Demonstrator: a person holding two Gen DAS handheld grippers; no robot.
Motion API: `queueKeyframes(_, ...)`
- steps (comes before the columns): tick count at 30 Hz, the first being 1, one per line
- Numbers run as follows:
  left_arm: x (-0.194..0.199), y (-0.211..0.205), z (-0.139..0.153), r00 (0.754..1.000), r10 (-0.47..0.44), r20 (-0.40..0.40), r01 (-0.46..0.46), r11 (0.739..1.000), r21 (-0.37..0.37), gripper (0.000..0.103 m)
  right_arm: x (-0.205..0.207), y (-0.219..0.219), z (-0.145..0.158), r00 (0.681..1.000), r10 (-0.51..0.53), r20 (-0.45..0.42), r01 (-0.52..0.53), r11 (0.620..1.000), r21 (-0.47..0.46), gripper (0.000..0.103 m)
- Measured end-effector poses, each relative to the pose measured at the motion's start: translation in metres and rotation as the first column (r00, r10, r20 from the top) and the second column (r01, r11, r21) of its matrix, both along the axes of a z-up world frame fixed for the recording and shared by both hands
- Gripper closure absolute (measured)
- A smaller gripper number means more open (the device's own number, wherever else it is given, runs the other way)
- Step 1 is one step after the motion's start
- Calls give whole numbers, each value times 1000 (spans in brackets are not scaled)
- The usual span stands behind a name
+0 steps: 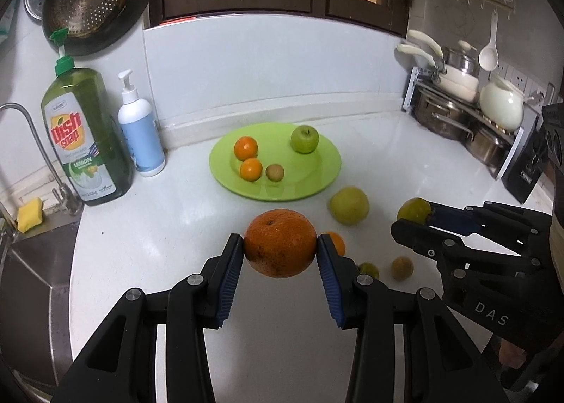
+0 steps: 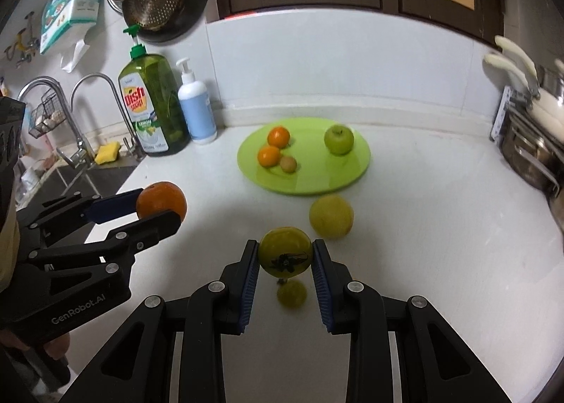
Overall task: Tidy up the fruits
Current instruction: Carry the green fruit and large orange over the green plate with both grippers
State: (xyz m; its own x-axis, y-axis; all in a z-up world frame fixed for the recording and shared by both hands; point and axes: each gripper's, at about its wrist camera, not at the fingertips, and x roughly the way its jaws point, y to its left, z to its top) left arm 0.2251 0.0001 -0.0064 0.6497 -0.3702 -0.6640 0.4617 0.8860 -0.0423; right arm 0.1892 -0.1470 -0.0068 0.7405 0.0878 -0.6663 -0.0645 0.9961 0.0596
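The lime-green plate (image 1: 317,177) sits on a glossy white counter (image 1: 176,244). On the plate lie 2 bright orange tangerines (image 1: 245,148), a brownish-tan small fruit (image 1: 274,172) and a pale green apple (image 1: 305,138). Just in front of the plate is a yellow-green pear (image 1: 349,205). Left of the plate stand a dark green dish soap bottle (image 1: 83,135) with a red-and-yellow label and a white pump bottle (image 1: 141,131) with a pale blue label.

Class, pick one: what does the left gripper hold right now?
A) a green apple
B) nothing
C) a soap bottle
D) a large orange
D: in the left wrist view, the left gripper has its blue pads pressed on either side of the large orange, lifted short of the green plate.
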Motion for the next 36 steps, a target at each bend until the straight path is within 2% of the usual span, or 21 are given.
queueKeyframes(10,33,-18,23,1000,8,24,-7,999,-34,61,32,-18,29,998,-1,58,2,1000,-10,72)
queueKeyframes(17,60,-34,32,999,-2,39,3,1000,-16,61,64,-32,38,998,-5,56,6,1000,-10,72)
queueKeyframes(28,113,-59,27,999,-22,24,21,999,25,61,123,-52,26,1000,6,-17,-6,1000,4,72)
queueKeyframes(36,154,-73,4,999,-25,-38,27,999,46,61,164,-60,5,996,18,-85,-18,1000,7,72)
